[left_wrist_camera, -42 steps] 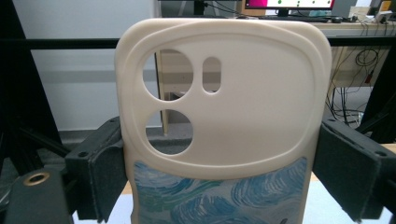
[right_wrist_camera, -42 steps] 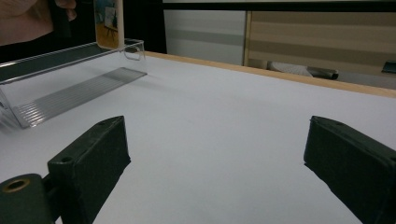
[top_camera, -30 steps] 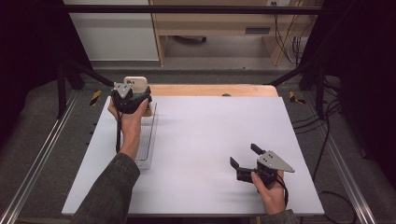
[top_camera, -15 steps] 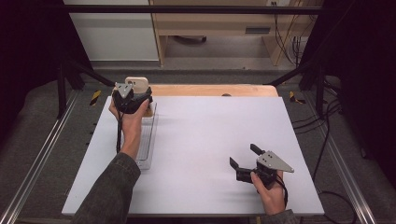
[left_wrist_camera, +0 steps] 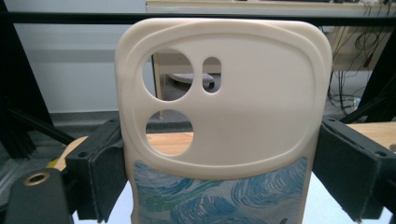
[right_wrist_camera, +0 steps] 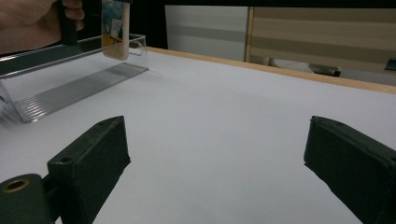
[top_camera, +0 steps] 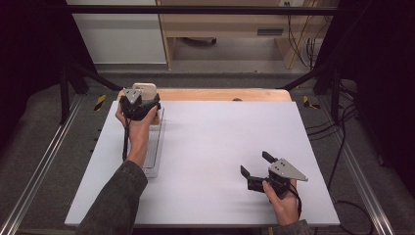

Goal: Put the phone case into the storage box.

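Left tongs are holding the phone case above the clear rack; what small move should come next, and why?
Probably lower the phone case into the clear rack. The left tongs clamp its sides upright above the rack's far end, while the right tongs rest open, apart on the table.

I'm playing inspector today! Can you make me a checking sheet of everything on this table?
Surface: white tabletop, wooden strip at far edge.
Job's things: cream phone case with blue swirl print, upright; clear ridged plastic stand at the table's left.
Clutter: nothing seen.
Grippers: left gripper shut on the case's sides; right gripper open, low over the table.
Cables: black cable along left forearm.
Surroundings: black frame, wooden shelf, grey floor.
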Available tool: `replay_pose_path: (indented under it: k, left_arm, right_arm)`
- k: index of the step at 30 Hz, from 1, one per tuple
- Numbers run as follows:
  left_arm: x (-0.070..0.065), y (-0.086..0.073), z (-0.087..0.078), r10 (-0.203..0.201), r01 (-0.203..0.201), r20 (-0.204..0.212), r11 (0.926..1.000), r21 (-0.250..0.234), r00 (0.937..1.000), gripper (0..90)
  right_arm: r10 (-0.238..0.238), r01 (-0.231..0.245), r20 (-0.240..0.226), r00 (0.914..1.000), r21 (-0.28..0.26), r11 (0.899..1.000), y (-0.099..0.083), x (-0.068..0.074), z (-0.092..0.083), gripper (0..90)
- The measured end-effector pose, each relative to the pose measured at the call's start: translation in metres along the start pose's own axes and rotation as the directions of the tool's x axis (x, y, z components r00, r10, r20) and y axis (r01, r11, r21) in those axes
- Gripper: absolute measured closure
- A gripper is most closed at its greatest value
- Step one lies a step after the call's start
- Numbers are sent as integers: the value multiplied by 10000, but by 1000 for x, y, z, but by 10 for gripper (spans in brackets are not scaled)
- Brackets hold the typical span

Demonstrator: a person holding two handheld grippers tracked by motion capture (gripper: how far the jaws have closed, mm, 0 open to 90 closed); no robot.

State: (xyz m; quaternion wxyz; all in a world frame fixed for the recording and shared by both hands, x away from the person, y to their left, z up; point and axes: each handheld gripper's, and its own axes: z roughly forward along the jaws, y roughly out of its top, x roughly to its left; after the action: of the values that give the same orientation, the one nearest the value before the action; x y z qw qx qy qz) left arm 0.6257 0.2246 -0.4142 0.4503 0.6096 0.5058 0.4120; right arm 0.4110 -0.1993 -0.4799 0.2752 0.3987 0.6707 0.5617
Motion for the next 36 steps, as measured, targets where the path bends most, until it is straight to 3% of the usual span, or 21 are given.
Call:
replay_pose_path:
  k: [3,4,6,14,23,33,36]
  left_arm:
    - [-2,-1,1,198,-199,97,9998,27,9998,111]
    - [-3,-1,1,466,-466,73,9989,14,9989,111]
    - [-2,-2,1,237,-238,130,9997,68,9996,111]
    - [-2,-3,3,269,-269,93,9996,99,9996,111]
    - [-7,-6,6,1,-3,94,9997,227,10000,111]
    - [-7,-12,10,-3,0,78,9995,305,10000,111]
    - [-8,-13,11,185,-187,59,9992,351,9998,111]
  right_arm:
    - [11,-11,0,10000,-15,10000,0,0,0,63]
    - [9,-9,-12,10000,7,10000,0,0,0,63]
    - [-44,44,-37,10000,22,10000,0,1,0,63]
    - [-59,59,-35,10000,61,10000,0,1,1,63]
    - [-78,78,-57,10000,64,9999,0,1,0,63]
    - [-105,106,-54,9999,83,9999,-1,0,1,62]
    - [-138,138,-58,9999,93,9999,-1,0,1,62]
